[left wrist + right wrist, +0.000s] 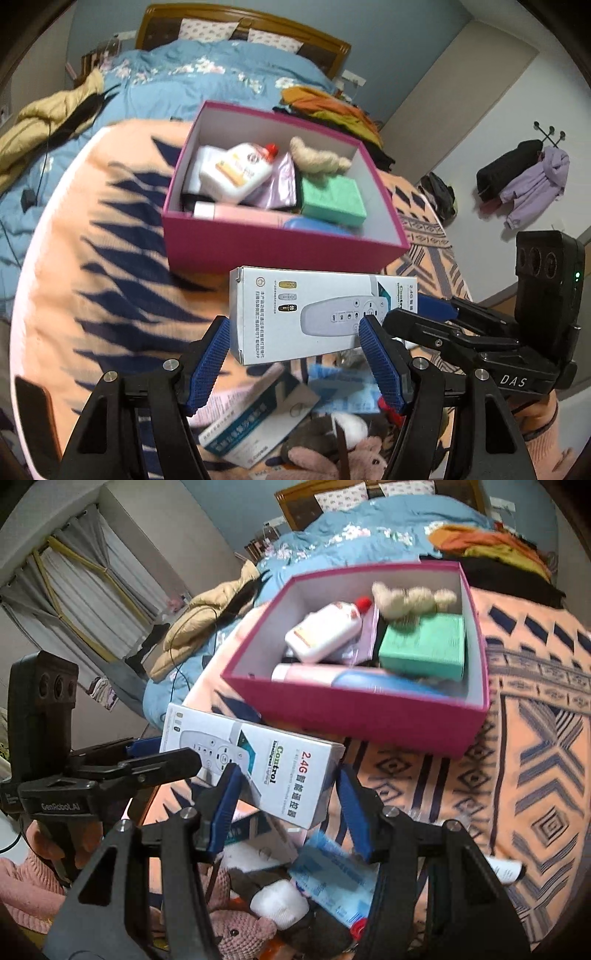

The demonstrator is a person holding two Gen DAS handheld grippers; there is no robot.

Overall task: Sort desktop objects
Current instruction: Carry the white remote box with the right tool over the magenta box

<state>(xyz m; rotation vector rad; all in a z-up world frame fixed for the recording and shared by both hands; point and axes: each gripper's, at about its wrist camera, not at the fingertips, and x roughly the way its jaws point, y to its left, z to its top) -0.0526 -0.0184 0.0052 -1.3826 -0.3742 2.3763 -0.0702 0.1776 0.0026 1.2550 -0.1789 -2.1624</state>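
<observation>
Both my grippers pinch the white remote-control box (314,314), its long axis crosswise, left gripper (293,325) and right gripper (286,775) at opposite ends; the pink bin (280,247) lies just ahead.

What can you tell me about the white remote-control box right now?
The remote-control box is a long white cardboard carton printed with a remote picture, Chinese text and "2.4G Control". It looks closed and undented. It is held in the air, roughly level, just in front of the pink storage box and above the clutter on the patterned blanket. The left gripper and right gripper each appear clamped on one end.
</observation>
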